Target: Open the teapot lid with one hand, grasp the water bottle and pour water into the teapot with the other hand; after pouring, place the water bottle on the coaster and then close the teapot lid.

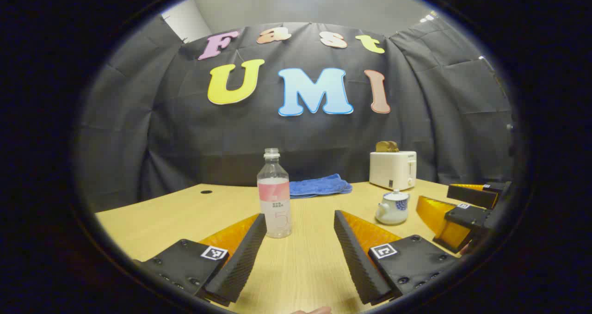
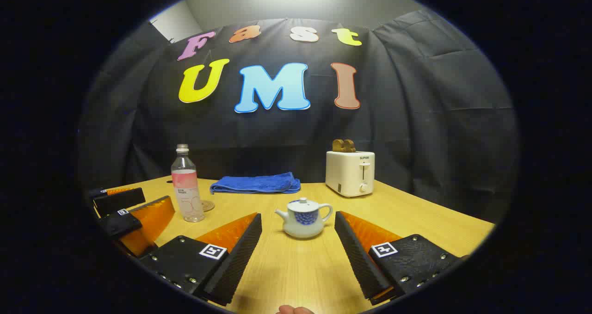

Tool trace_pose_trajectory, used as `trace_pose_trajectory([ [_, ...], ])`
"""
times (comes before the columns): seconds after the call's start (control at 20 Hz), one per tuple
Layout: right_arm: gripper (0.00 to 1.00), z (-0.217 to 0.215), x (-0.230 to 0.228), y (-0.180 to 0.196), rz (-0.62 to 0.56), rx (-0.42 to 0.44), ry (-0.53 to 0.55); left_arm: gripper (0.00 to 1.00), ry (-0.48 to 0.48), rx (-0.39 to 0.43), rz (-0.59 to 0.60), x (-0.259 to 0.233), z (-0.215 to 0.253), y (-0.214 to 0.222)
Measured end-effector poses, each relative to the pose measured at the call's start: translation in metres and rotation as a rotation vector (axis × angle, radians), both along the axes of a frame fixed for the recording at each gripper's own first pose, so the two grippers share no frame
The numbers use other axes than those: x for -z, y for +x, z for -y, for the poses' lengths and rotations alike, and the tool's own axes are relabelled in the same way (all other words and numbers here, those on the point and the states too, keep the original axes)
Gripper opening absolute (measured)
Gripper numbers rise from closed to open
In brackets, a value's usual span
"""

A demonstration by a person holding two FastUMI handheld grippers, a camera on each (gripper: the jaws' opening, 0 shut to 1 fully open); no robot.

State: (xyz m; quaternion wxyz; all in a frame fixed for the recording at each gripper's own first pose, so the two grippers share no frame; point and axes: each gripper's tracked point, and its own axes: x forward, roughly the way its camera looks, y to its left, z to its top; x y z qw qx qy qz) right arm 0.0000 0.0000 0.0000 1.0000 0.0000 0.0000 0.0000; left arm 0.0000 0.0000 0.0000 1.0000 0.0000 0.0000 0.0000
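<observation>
In the left gripper view, the left gripper (image 1: pixel 299 217) sits level and low over the table (image 1: pixel 152 221), its two fingers spread wide at the bottom of the frame and holding nothing. Between them and a little left of centre stands the bottle (image 1: pixel 274 194), upright, long axis vertical, cap off, just past the left fingertip and not touched by it. To the lower right is the teapot (image 1: pixel 392 207), lid on, spout pointing to frame left. At the right edge the right gripper (image 1: pixel 451 202) shows from the side, its fingers apart and nothing between them. Farther back lie a blue towel (image 1: pixel 319 186) at centre and a toaster (image 1: pixel 393 169) at right, with bread (image 1: pixel 387 146) in its slots.

In the right gripper view, the right gripper (image 2: pixel 298 217) is likewise level, fingers wide apart at the bottom of the frame and empty. The teapot (image 2: pixel 303 218) stands centred just beyond the tips, upright, lid on, spout to frame left and handle to frame right. At lower left the left gripper (image 2: pixel 138 203) reaches in from the edge. Just beyond it stands the bottle (image 2: pixel 186 184), upright, and the coaster (image 2: pixel 207 206) lies flat right behind the bottle's base. The towel (image 2: pixel 255 183) and the toaster (image 2: pixel 349 172) sit at the far edge.
</observation>
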Motion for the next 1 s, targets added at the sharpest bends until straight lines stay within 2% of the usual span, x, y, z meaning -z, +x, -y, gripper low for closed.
trace_pose_trajectory([
  [0.05, 0.98, 0.005, -0.002, 0.005, -0.002, 0.010, 0.006, 1.00, -0.001, -0.016, -0.002, 0.000, -0.003, 0.002],
  [0.15, 0.98, -0.003, -0.001, 0.004, 0.000, -0.029, 0.014, 1.00, 0.001, -0.023, 0.000, -0.001, -0.004, 0.003],
  [0.2, 0.98, -0.006, 0.001, 0.004, -0.001, -0.039, -0.016, 1.00, 0.003, -0.018, -0.005, -0.001, -0.003, 0.004],
  [0.35, 0.98, -0.006, -0.001, 0.003, -0.001, -0.037, -0.007, 1.00, 0.001, 0.007, -0.002, -0.002, 0.002, 0.005],
  [0.75, 0.98, -0.016, 0.004, 0.020, -0.057, -0.062, -0.027, 1.00, 0.017, 0.009, -0.013, -0.007, -0.003, 0.010],
  [0.9, 0.98, -0.015, -0.014, 0.052, -0.044, -0.051, -0.021, 1.00, -0.006, -0.009, 0.007, -0.032, -0.017, 0.018],
  [1.0, 0.95, -0.014, -0.009, 0.075, -0.082, -0.056, 0.012, 1.00, -0.011, -0.014, -0.003, -0.031, -0.021, 0.023],
])
